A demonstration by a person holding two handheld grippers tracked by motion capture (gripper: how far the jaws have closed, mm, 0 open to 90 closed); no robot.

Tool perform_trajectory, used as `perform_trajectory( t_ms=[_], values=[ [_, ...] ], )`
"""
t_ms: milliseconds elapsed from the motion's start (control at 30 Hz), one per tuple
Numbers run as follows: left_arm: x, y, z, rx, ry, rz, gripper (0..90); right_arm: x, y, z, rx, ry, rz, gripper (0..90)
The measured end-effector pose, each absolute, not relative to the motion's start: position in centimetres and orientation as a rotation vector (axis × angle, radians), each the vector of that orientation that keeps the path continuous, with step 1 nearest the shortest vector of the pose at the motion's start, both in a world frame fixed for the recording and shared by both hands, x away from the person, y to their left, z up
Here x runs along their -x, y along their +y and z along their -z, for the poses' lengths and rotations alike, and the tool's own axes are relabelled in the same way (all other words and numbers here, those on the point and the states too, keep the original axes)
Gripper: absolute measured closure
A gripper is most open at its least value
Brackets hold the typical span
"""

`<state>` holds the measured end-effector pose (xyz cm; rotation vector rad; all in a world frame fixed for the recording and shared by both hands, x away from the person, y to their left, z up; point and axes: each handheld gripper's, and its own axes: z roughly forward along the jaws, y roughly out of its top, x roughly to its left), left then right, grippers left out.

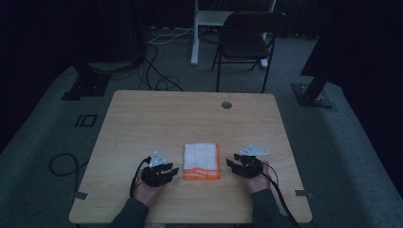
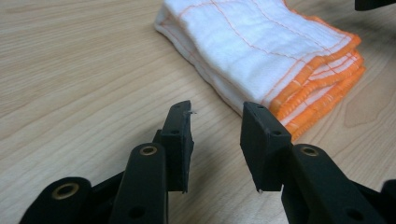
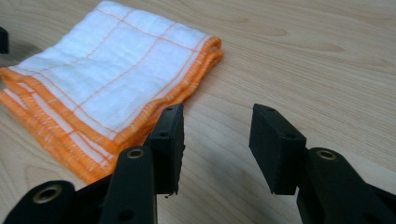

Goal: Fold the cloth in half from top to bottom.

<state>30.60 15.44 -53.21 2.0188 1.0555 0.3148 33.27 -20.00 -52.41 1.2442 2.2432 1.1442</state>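
Note:
A folded white cloth with orange edging and thin orange lines (image 1: 202, 160) lies on the wooden table near its front edge. My left gripper (image 1: 172, 169) rests just left of the cloth, open, with bare wood between its jaws. In the left gripper view the cloth (image 2: 261, 51) lies ahead and to the right of that gripper (image 2: 215, 128). My right gripper (image 1: 231, 161) sits just right of the cloth, open and holding nothing. Seen from the right gripper view, the cloth (image 3: 107, 88) lies ahead to the left of this gripper (image 3: 217, 133), close to the left jaw.
The wooden table (image 1: 190, 118) has a round cable hole (image 1: 226, 105) at its far side. A black chair (image 1: 247, 38) and a white desk leg (image 1: 195, 33) stand beyond the table. Cables (image 1: 157, 71) lie on the floor.

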Motion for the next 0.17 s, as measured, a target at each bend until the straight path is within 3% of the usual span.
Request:
perform_trajectory(
  t_ms=[167],
  values=[
    [-30.79, 15.86, 53.16, -2.005, 1.071, -0.314, 63.7, -33.59, -20.15, 52.73, -1.263, 2.246, -1.147, 55.2]
  ],
)
